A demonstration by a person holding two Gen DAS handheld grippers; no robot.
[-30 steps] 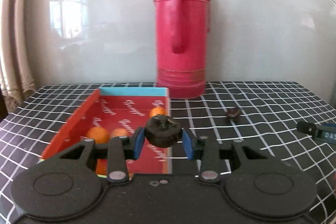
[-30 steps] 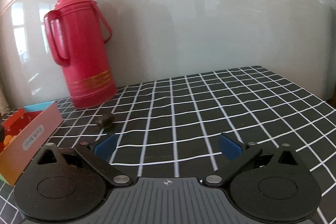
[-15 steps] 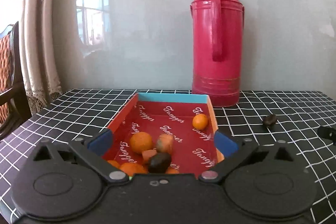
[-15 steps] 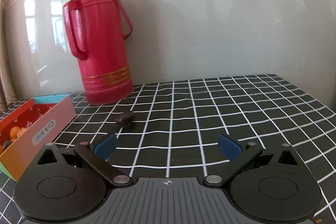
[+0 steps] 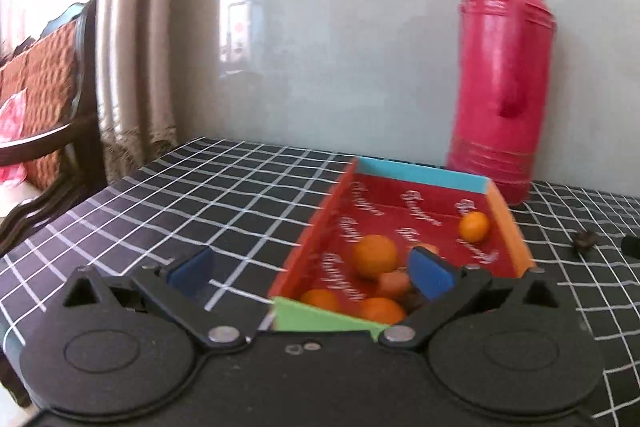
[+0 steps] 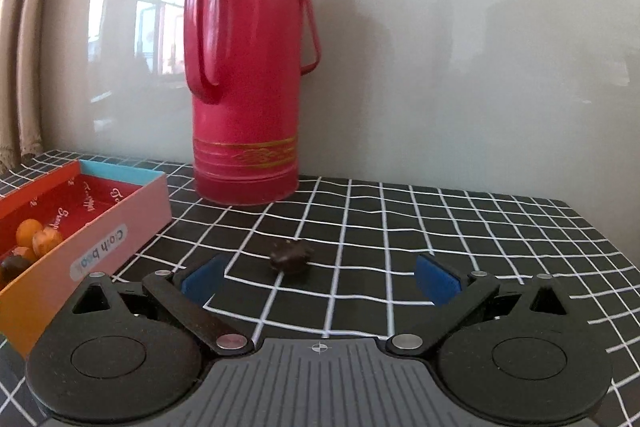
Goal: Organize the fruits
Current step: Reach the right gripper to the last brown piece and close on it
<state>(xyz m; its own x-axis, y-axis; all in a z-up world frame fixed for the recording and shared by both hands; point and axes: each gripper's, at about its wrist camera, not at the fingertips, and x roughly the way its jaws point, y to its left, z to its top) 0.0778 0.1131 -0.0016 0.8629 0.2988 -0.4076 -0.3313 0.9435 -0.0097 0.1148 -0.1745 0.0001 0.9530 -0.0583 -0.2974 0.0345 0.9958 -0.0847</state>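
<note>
- The left gripper (image 5: 311,269) is hanging spread wide and empty, its left blue pad over the checked cloth (image 5: 192,211) and its right pad over the near end of the box (image 5: 420,175); a second ago it was clamping a dark fruit, which is now lying among the oranges (image 5: 375,255) in the box, glimpsed dark at the near corner in the right wrist view (image 6: 12,264)
- That is meaning one dark fruit is already sorted, and the left tool is swinging away to the left of the box, the view blurring with the motion
- The right gripper (image 6: 318,277) is also sitting released, holding nothing, low and level over the cloth
- It is closing in on the last loose dark fruit (image 6: 291,257), which is lying on the cloth just ahead, between the pads' lines but left of centre, in front of the red thermos (image 6: 246,75)
- By my reading, this piece is next to be picked up and carried left into the box
</note>
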